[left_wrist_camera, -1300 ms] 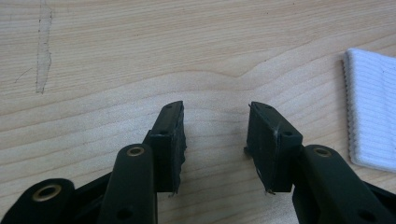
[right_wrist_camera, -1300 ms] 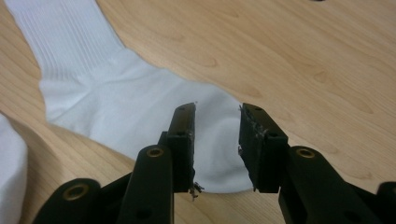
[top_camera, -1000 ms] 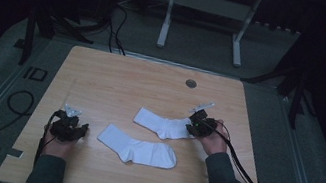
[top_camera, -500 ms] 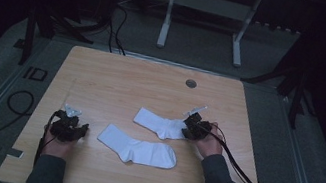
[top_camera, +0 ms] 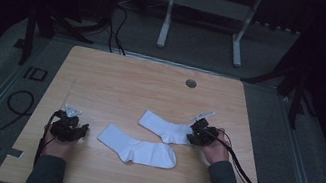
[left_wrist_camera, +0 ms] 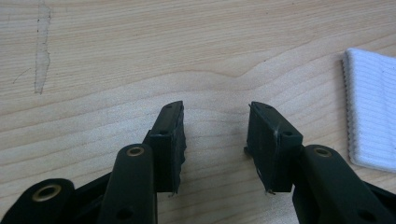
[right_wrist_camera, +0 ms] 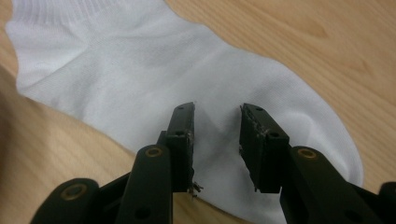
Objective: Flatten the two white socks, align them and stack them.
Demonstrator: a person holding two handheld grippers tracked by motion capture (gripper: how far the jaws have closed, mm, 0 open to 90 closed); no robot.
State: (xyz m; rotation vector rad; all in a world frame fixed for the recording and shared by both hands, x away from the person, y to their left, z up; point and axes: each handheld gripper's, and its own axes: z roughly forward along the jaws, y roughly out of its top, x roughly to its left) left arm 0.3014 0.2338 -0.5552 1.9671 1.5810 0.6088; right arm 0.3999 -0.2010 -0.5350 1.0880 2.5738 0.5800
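White cotton, no brand or lettering readable: the far sock lies flat, ribbed cuff away from the right gripper, whose fingers have just been opening and straddle the toe end without pinching it. The near sock lies just beside it. Left of both, the left gripper hovers, fingers parted, holding nothing. Pale wood-grain surface; dark room, cables on grey floor.

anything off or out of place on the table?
Nothing stands out. Two white socks lie flat on the table: the far sock under the right gripper, fingers apart and just opening, and the near sock. A pale scuff marks the wood near the left gripper.
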